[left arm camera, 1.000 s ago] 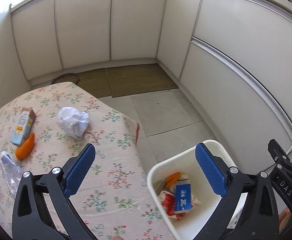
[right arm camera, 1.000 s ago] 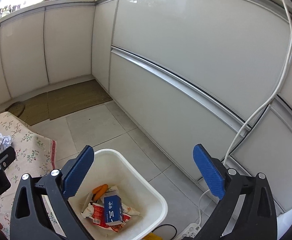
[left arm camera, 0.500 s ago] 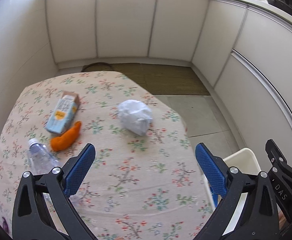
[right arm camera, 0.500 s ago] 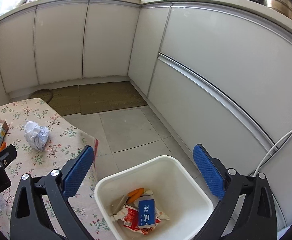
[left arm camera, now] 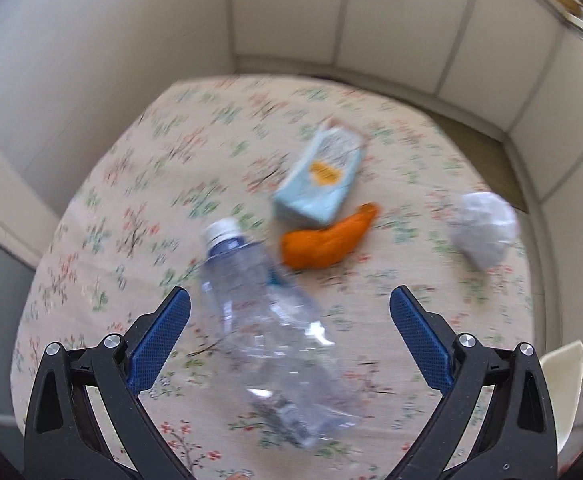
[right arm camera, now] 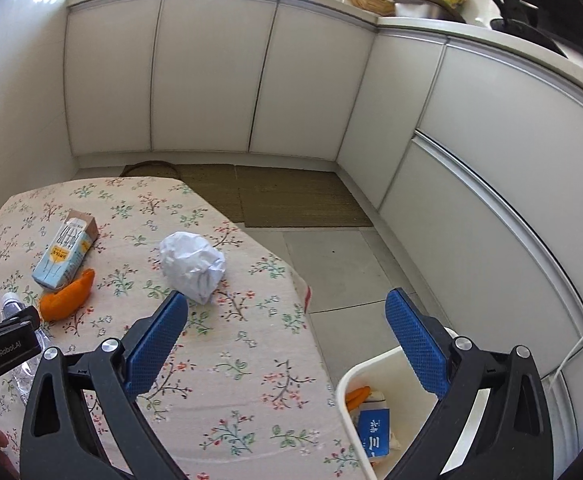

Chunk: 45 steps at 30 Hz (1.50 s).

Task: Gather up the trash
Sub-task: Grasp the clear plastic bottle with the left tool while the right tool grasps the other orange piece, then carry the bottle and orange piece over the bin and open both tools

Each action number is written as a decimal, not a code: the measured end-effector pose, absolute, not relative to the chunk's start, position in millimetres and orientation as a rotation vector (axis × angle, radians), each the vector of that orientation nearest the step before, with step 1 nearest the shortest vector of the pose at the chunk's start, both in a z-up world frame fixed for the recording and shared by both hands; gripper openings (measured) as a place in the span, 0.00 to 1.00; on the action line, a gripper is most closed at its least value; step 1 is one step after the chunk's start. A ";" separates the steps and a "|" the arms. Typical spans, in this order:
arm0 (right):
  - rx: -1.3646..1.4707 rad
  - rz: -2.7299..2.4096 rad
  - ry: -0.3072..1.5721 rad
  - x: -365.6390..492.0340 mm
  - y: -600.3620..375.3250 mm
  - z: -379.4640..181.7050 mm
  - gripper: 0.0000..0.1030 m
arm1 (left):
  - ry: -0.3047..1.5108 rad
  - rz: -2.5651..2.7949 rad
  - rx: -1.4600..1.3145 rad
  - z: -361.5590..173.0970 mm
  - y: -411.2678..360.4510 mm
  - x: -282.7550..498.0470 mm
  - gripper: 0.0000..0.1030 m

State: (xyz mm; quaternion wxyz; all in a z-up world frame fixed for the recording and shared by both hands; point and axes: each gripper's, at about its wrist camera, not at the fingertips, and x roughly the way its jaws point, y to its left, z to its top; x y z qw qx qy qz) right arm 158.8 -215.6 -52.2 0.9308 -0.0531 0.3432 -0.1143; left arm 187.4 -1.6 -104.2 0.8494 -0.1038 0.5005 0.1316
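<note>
Motion blurs the carton (left arm camera: 320, 176); black tongs (right arm camera: 5, 346) hide most of the bottle (right arm camera: 11, 304).

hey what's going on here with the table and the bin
A person is clearing trash off a floral-cloth table with a pair of tongs in each hand. Both are open and empty. The left tongs sit over a clear plastic bottle. The right tongs hover between the table and a white bin that already holds some trash. A milk carton, an orange peel and a crumpled paper ball lie on the cloth.

Floral-clothed table (right arm camera: 219, 364) bearing bottle (left arm camera: 267, 320), carton (right arm camera: 64, 253), orange peel (right arm camera: 67, 297), crumpled paper (right arm camera: 193, 265).
</note>
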 end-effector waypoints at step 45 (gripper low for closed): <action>0.198 0.295 1.075 254.9 -79.1 -144.5 0.14 | 0.925 0.170 -0.541 -48.8 131.1 155.6 0.18</action>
